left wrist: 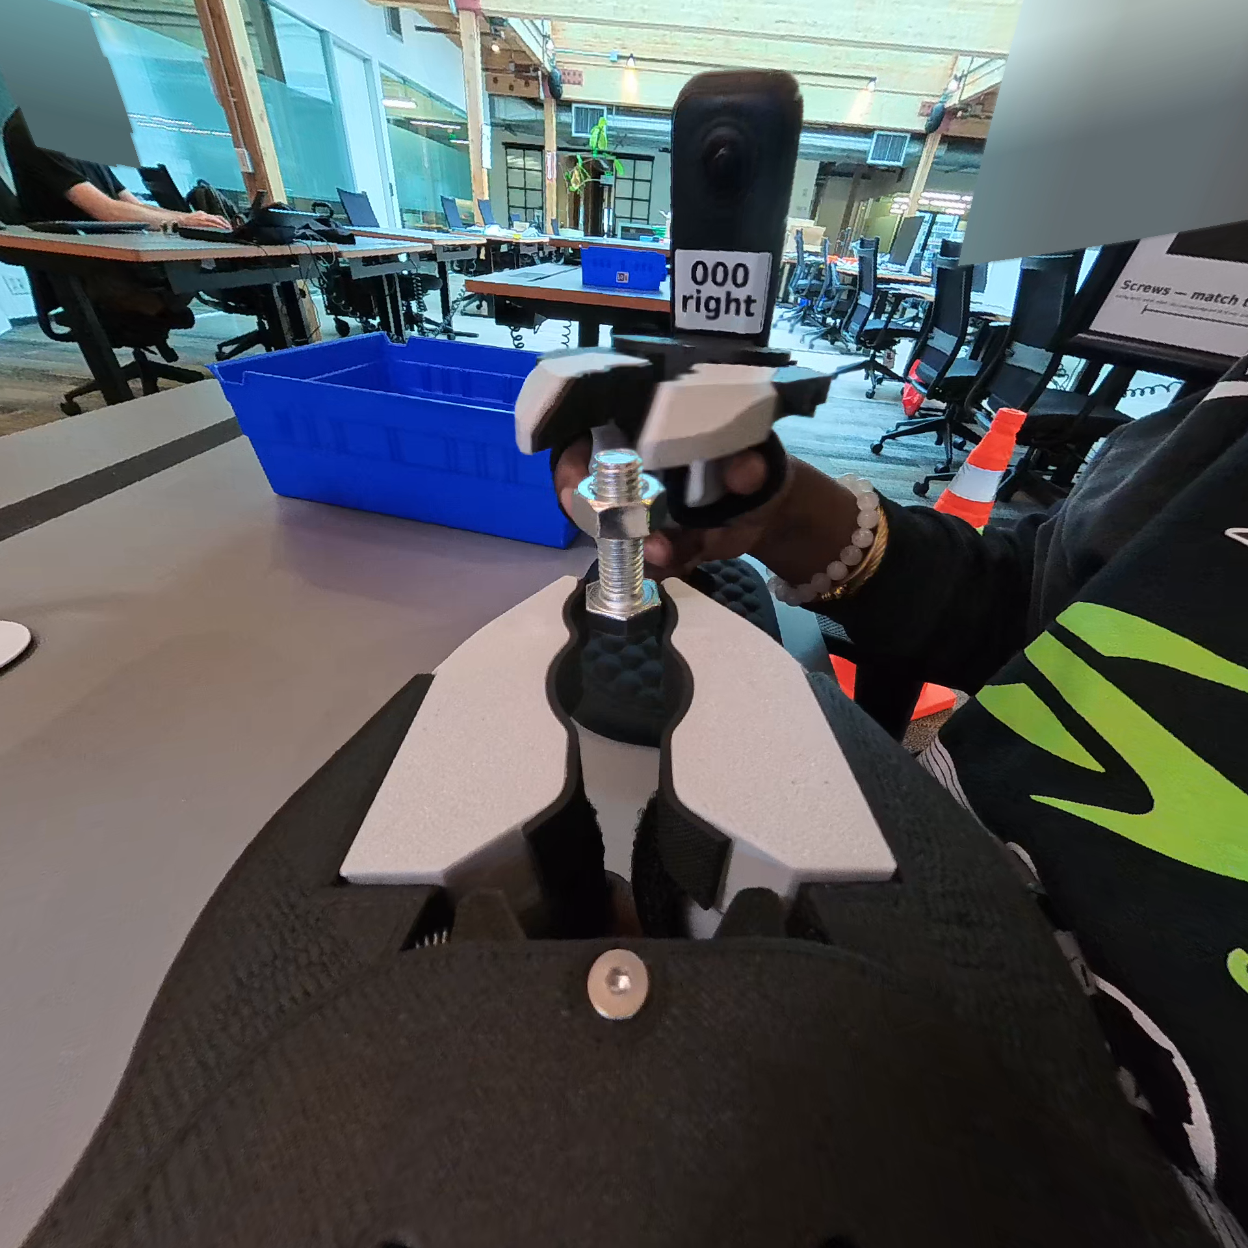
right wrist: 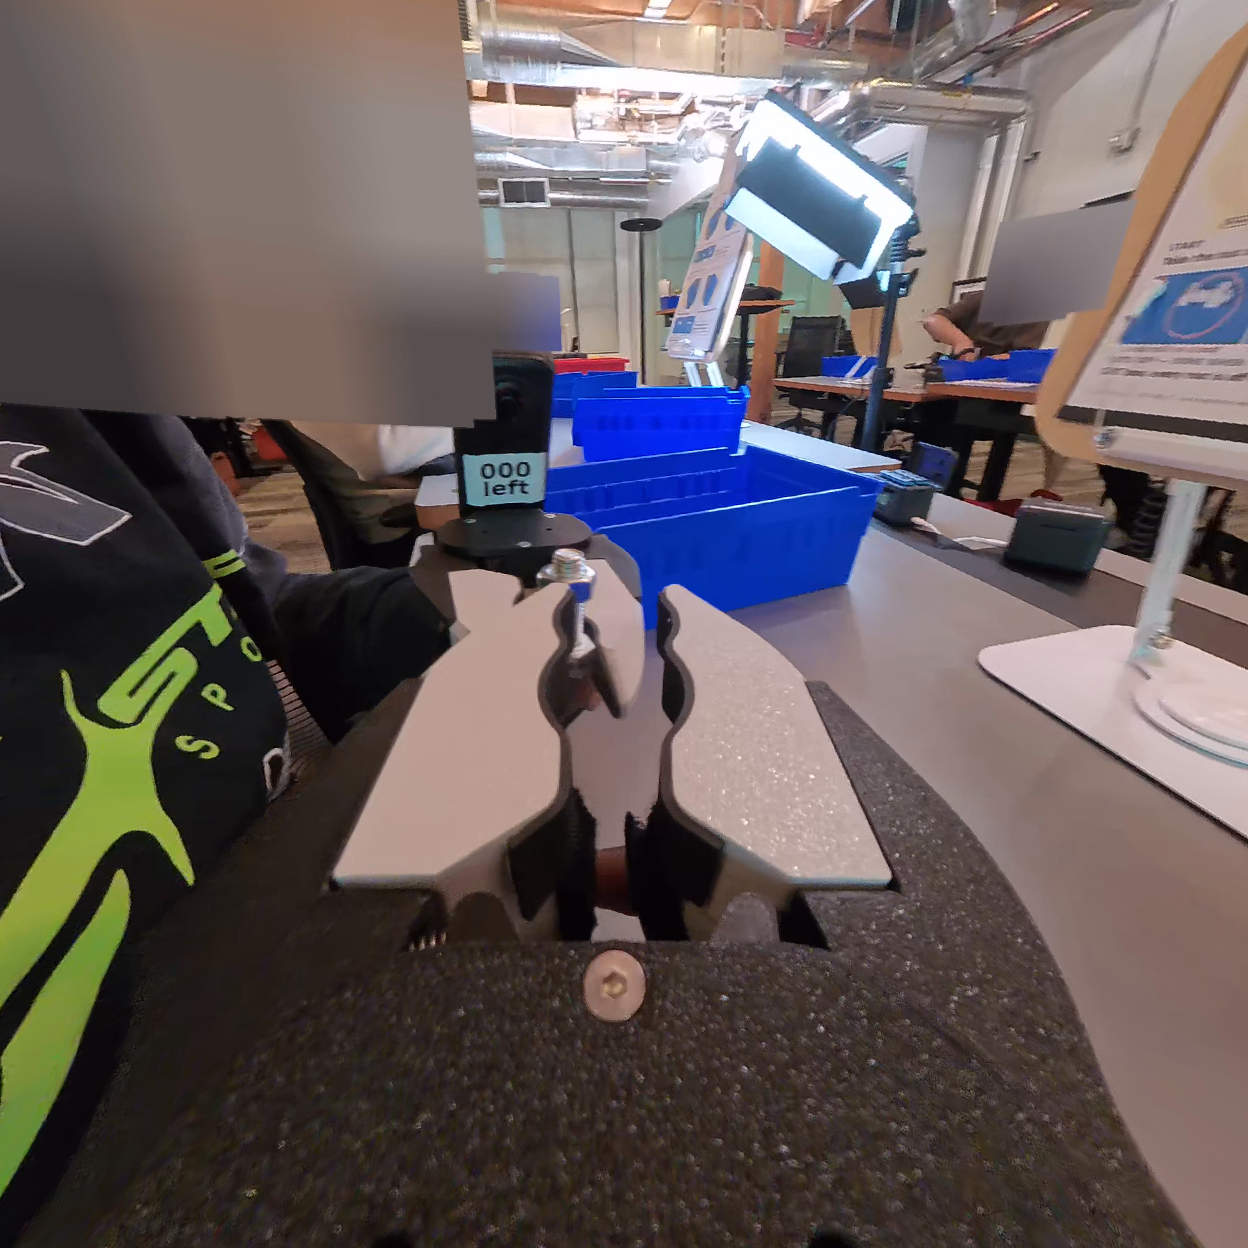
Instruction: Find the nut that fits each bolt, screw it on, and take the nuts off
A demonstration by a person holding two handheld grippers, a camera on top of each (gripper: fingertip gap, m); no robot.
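A silver bolt (left wrist: 618, 560) stands upright with its hex head clamped in my left gripper (left wrist: 620, 598), which is shut on it above the grey table (left wrist: 202, 641). A silver hex nut (left wrist: 618, 505) sits on the thread near the bolt's top. My right gripper (left wrist: 631, 422) hovers just behind and above the nut, a hand holding it. In the right wrist view my right gripper (right wrist: 611, 601) is open and empty. Just past its fingertips the left gripper (right wrist: 574, 648) holds the bolt (right wrist: 579, 625) with the nut (right wrist: 566, 574) on top.
A blue bin (left wrist: 405, 419) stands on the table behind the bolt; it also shows in the right wrist view (right wrist: 729, 527). A white sign stand (right wrist: 1114, 675) and a small grey box (right wrist: 1053, 533) are on the right. A person's black sleeve (left wrist: 945, 594) reaches in. About 4 cm separates my left fingertips from my right.
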